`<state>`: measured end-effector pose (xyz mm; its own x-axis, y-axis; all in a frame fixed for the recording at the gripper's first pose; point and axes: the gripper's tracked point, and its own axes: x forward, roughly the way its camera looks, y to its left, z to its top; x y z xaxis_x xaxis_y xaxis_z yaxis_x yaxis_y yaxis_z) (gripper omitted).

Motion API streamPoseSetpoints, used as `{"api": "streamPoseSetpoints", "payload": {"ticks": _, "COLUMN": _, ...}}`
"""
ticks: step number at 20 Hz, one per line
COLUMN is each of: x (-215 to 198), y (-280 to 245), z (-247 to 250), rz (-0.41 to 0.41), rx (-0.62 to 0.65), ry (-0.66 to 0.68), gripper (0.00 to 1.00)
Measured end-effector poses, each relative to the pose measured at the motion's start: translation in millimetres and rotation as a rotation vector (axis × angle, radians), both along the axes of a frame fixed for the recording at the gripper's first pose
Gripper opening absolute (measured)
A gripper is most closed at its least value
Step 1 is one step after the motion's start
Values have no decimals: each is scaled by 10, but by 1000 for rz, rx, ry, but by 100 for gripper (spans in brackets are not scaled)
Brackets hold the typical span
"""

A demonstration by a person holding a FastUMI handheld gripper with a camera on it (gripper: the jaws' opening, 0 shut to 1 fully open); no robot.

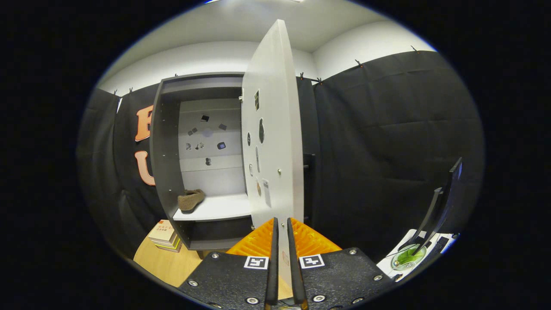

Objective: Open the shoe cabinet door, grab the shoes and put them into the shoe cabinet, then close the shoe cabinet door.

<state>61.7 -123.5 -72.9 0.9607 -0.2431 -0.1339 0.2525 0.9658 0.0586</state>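
My hand-held gripper (pixel 282 241) was clenched on the lower edge of the shoe cabinet door (pixel 271 129), both fingers pressing its thin panel from either side. The door stood wide open, edge-on to me. One shoe (pixel 190 199) already lay on the shelf (pixel 215 209) inside the shoe cabinet (pixel 165 142), toward its left wall. I judged the closing step was in hand. To do it well I needed to keep the pinch firm, follow the hinge's arc leftward instead of pushing straight, and release just before the door met the frame.

claw (pixel 280 232) | level, pointing forward | fingers nearly together, clamping door edge (pixel 282 258)
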Motion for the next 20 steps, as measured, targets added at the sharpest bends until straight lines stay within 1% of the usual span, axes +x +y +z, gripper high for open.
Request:
{"api": "streamPoseSetpoints", "payload": {"ticks": 6, "x": 25, "y": 437, "z": -289, "rz": 75, "rx": 12, "ry": 70, "gripper": 12}}
{"api": "streamPoseSetpoints", "payload": {"ticks": 9, "x": 58, "y": 681, "z": -540, "rz": 112, "rx": 22, "ry": 119, "gripper": 12}}
{"api": "streamPoseSetpoints", "payload": {"ticks": 14, "x": 149, "y": 1107, "z": -1113, "rz": 185, "rx": 49, "ry": 219, "gripper": 13}}
{"api": "streamPoseSetpoints", "payload": {"ticks": 20, "x": 278, "y": 1425, "z": -1888, "rz": 255, "rx": 76, "ry": 351, "gripper": 12}}
